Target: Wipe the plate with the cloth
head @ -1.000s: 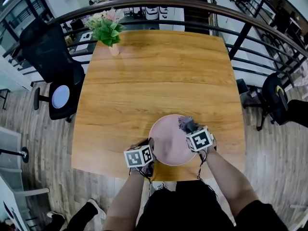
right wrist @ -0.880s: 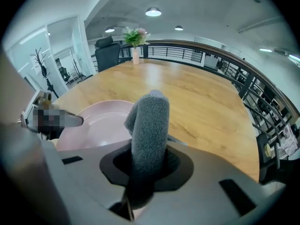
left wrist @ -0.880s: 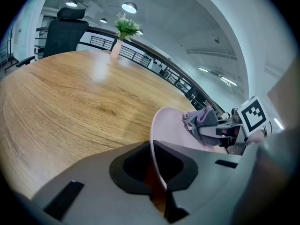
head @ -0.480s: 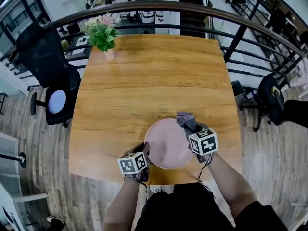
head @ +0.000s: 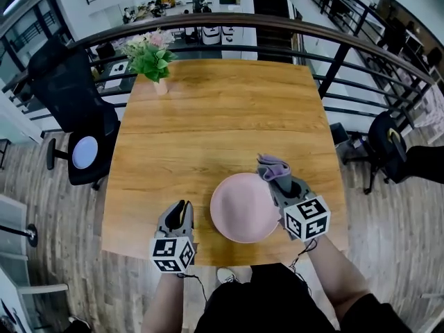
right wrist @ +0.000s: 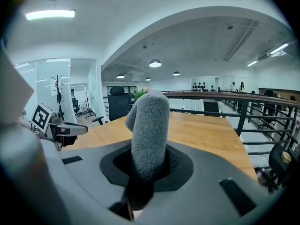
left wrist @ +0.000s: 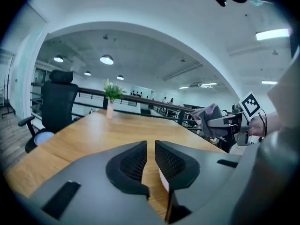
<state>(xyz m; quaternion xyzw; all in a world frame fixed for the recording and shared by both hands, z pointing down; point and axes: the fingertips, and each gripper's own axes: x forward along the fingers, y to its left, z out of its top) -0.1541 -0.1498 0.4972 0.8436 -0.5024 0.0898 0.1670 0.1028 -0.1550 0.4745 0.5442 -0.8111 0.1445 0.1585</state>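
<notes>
**Plate on the table, cloth in our right gripper**

We see the pink plate (head: pixel 244 207) lying flat on the wooden table (head: pixel 222 116), close to the near edge and between our two grippers. Neither gripper touches it.

Our right gripper (head: pixel 281 182) hangs at the plate's right rim. Its jaws pinch the grey cloth (head: pixel 272 166), which bunches up past the tips, over the table just beyond the plate's far right edge. In the right gripper view the cloth (right wrist: pixel 150 125) stands up as a thick fuzzy roll, clamped from both sides in the right gripper (right wrist: pixel 149 161), and it clears the tabletop. The left gripper (right wrist: pixel 65 128) shows at that view's left edge, held level above the table.

Our left gripper (head: pixel 179 209) sits to the left of the plate, apart from it, and points away from us across the table. In its own view the left gripper (left wrist: pixel 151 145) has its jaws opening, a narrow gap between the ribbed pads, with nothing between them but bare wood beyond. The right gripper (left wrist: pixel 225 122) and the cloth (left wrist: pixel 208 118) show at that view's right.

A plant (head: pixel 154 54) in a small vase stands at the table's far left corner. A black chair (head: pixel 69 82) stands left of the table, and a dark railing (head: pixel 277 16) curves round the far side.
</notes>
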